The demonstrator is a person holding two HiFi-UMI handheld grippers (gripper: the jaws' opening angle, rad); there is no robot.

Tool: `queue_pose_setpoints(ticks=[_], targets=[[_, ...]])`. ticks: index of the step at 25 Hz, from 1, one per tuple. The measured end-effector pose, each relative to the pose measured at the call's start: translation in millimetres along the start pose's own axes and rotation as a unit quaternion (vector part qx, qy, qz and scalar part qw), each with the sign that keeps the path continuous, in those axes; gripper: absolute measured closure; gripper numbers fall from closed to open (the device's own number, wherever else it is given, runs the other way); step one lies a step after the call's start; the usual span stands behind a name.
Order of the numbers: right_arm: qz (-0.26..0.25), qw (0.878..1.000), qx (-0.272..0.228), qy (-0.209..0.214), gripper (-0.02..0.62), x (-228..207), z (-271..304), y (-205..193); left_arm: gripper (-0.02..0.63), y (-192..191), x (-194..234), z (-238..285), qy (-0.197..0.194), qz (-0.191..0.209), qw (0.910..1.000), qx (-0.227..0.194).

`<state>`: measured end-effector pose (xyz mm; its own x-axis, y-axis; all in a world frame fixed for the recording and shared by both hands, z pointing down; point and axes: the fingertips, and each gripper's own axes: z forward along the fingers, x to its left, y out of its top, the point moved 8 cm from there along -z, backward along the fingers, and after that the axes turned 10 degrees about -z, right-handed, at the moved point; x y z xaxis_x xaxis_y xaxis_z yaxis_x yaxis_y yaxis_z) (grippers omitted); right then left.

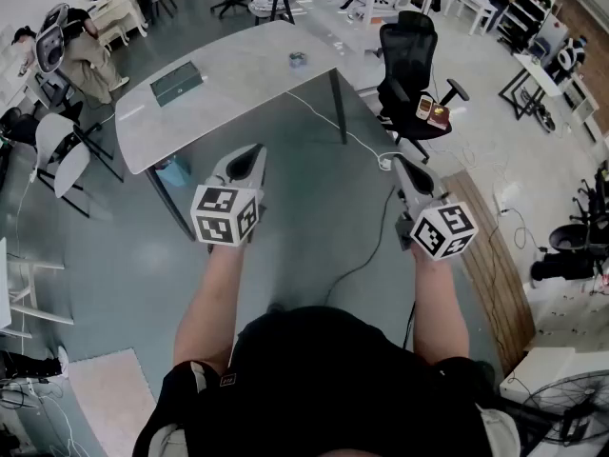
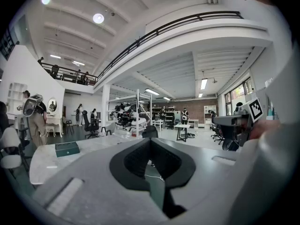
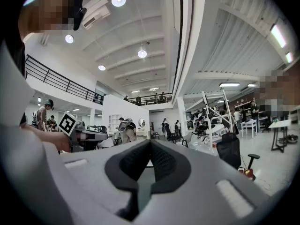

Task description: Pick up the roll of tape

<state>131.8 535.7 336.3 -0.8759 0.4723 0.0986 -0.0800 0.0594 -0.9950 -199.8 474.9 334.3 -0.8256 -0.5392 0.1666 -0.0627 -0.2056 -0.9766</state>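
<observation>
The left gripper [image 1: 253, 152] is clenched, jaws fully together with nothing between them. The right gripper [image 1: 399, 164] is likewise clenched and empty. Both are held side by side above the floor, short of the grey table [image 1: 238, 69] and not touching it. The roll of tape [image 1: 298, 60] lies on the far part of the tabletop, well apart from both grippers. A green box [image 1: 177, 84] lies at the table's left. A black office chair [image 1: 409, 60] stands to the table's right.

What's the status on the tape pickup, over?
Left tool and right tool shut, empty. Small bluish roll of tape untouched on pale grey table, well ahead. Nothing blocking it.
</observation>
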Motion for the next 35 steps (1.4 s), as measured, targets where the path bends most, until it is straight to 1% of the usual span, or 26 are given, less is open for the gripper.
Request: queue_pose_setpoints(ticks=[3,6,12,17,22,29,32,35], targets=[[0.0,1.0,0.0,-0.001,0.594,9.8,6.2,-2.2,0.595,-2.5,1.9,-6.1,0.008,0.01,0.9999,0.0],[0.0,1.0,0.006,0.005,0.594,20.8,7.5,-6.7,0.595,-8.5,2.7,-9.5,0.002,0.03,0.9994,0.016],[0.002,1.0,0.015,0.008,0.594,29.1,-12.0,-20.7,0.595,-26.2,-2.6,-17.3,-0.01,0.019,0.9992,0.033],[0.023,0.999,0.032,-0.004,0.594,20.9,-36.1,-35.6,0.595,-42.9,-22.3,-19.9,-0.015,0.019,0.998,0.058],[0.04,0.999,0.033,-0.013,0.592,8.0,-61.2,-43.0,0.595,-42.7,-48.6,-18.3,-0.015,0.015,0.9986,0.048],[0.033,0.999,0.04,-0.001,0.592,4.0,-76.8,-42.0,0.595,-42.3,-75.3,-18.2,-0.016,0.014,0.9989,0.042],[0.035,0.998,0.047,0.001,0.592,0.1,-75.8,-47.1,0.595,-46.9,-76.1,-10.1,-0.019,0.009,0.9986,0.048],[0.037,0.998,0.06,0.002,0.592,-6.6,-65.3,-53.1,0.595,-48.4,-64.1,2.7,-0.016,-0.001,0.9987,0.049]])
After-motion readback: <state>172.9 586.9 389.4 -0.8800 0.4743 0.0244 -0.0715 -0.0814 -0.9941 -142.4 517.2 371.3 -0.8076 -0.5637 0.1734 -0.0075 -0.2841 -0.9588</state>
